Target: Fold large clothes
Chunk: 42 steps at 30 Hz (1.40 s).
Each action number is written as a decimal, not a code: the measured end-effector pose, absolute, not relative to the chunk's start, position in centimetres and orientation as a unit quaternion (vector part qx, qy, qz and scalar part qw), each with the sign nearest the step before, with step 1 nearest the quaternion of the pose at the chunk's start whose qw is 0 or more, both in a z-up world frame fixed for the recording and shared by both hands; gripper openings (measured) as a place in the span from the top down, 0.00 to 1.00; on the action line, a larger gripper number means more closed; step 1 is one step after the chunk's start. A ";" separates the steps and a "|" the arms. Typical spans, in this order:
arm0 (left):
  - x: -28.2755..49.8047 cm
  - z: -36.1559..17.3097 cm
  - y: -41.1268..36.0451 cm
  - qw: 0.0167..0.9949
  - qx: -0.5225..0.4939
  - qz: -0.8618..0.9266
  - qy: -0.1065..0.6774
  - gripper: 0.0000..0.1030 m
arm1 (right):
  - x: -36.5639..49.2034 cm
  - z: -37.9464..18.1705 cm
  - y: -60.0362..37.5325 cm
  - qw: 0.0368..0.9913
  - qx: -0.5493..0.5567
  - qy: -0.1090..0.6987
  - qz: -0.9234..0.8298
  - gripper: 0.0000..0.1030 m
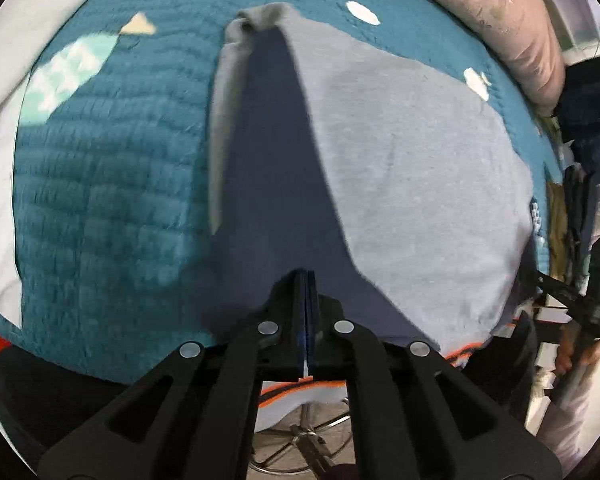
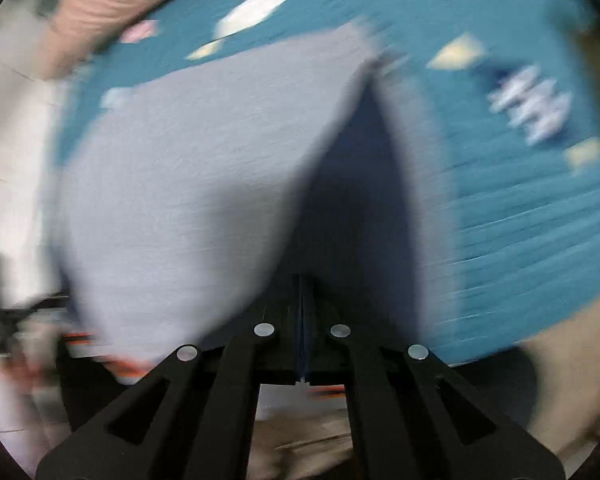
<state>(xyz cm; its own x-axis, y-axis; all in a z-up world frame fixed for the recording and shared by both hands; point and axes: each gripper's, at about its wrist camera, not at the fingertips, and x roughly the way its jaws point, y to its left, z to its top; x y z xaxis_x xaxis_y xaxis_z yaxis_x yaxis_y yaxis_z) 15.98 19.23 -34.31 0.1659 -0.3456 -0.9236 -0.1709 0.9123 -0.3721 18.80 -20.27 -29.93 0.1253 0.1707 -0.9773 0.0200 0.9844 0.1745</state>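
A large pale grey garment [image 1: 400, 152] lies spread on a teal quilted bedspread [image 1: 100, 180]. Its near edge is lifted, so the cloth forms a tent with a dark shadowed fold under it. My left gripper [image 1: 306, 276] is shut, and the grey cloth runs into its closed fingertips. A bunched corner of the garment [image 1: 260, 16] rests at the far end of the fold. The right wrist view is blurred; it shows the same garment [image 2: 172, 168] raised into a ridge. My right gripper [image 2: 302, 280] is shut on the cloth's near edge.
A pink pillow or duvet [image 1: 500, 20] lies along the far right of the bed, and white sheet [image 1: 4, 80] along the left. The bed's near edge has orange trim [image 1: 468, 350]. A metal chair base [image 1: 300, 432] stands on the floor below. A hand [image 1: 572, 352] is at the right.
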 end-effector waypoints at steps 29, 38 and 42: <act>33.5 -34.8 -0.2 0.747 -0.113 -0.064 0.652 1.00 | 21.4 -25.1 -15.7 0.768 0.140 0.622 0.057 0.66; 28.5 -31.2 -0.3 0.761 -0.085 -0.099 0.635 1.00 | 21.0 -25.2 -18.8 0.788 0.129 0.602 0.007 0.63; 25.9 -34.0 -0.1 0.724 -0.081 -0.102 0.677 1.00 | 21.0 -25.7 -21.0 0.790 0.136 0.597 -0.022 0.38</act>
<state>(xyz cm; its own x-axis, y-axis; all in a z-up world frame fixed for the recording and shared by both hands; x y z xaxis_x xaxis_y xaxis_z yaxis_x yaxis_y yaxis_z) 25.89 -0.09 -33.97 0.0618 -0.2583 -0.9641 0.0383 0.9658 -0.2564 20.98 -20.96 -25.66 0.2863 0.1267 -0.9497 0.1978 0.9621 0.1880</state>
